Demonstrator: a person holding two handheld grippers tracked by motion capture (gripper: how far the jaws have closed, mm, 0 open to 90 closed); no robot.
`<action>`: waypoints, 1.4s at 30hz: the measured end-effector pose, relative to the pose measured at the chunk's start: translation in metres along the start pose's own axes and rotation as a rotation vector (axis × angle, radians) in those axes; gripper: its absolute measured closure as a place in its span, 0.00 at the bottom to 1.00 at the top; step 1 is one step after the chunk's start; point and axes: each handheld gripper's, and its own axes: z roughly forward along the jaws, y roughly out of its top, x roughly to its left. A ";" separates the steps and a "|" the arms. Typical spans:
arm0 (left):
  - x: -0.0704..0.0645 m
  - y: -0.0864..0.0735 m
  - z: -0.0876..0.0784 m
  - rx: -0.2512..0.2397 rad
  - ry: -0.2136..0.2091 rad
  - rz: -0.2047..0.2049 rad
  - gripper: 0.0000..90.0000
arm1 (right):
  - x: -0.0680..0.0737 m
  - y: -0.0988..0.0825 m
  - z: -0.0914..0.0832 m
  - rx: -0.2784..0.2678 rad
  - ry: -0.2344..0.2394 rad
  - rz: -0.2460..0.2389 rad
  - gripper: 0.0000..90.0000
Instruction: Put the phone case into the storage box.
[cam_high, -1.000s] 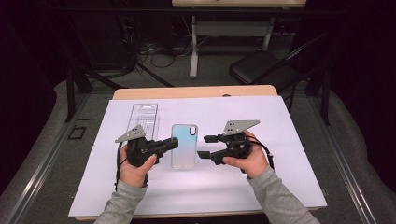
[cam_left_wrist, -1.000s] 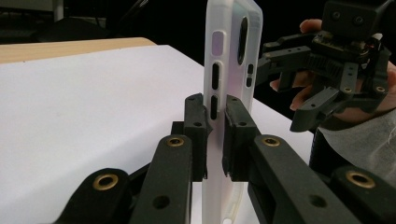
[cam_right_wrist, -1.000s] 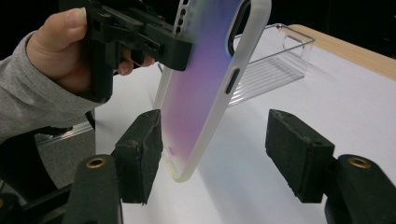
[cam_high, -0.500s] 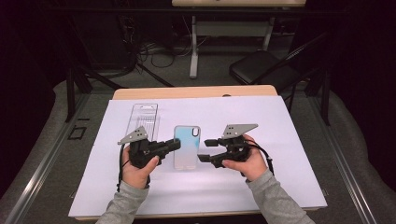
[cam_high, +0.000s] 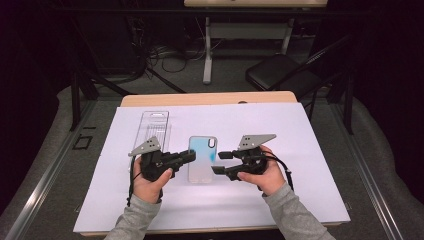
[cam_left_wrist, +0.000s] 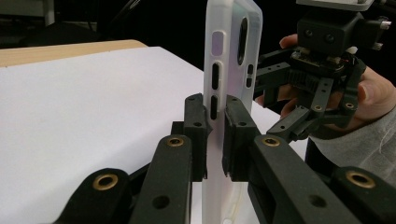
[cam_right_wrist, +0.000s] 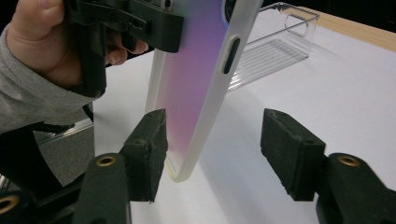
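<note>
A translucent phone case (cam_high: 201, 162) with a blue-violet tint is held just above the white sheet (cam_high: 310, 150). My left gripper (cam_high: 189, 156) is shut on one long edge of the phone case (cam_left_wrist: 231, 46), its pads (cam_left_wrist: 195, 126) pinching the rim by the button slots. My right gripper (cam_high: 220, 162) stands at the opposite edge. Its jaws have just been closing, with the case's (cam_right_wrist: 196, 79) lower corner between them. Its right pad (cam_right_wrist: 289, 149) is well clear, so the right gripper (cam_right_wrist: 212, 144) is open.
A clear plastic package (cam_high: 154, 125) lies on the sheet beyond my left hand, and the clear package (cam_right_wrist: 275, 42) also appears behind the case. The wooden table's far edge (cam_high: 210, 98) borders the sheet. A dark chair (cam_high: 280, 75) and cables sit on the floor beyond.
The right gripper's jaws have narrowed a little around the case's edge. The left gripper and the case have stayed where they were.
</note>
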 end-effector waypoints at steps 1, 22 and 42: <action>0.000 0.000 0.000 0.000 -0.002 -0.002 0.91 | 0.000 0.000 0.000 0.000 0.000 -0.003 0.48; -0.007 -0.002 0.006 -0.004 -0.024 0.010 0.91 | 0.004 -0.003 0.006 0.003 0.034 0.029 0.49; -0.012 -0.004 0.010 0.006 -0.053 0.015 0.91 | 0.001 -0.007 0.008 -0.001 0.097 0.088 0.68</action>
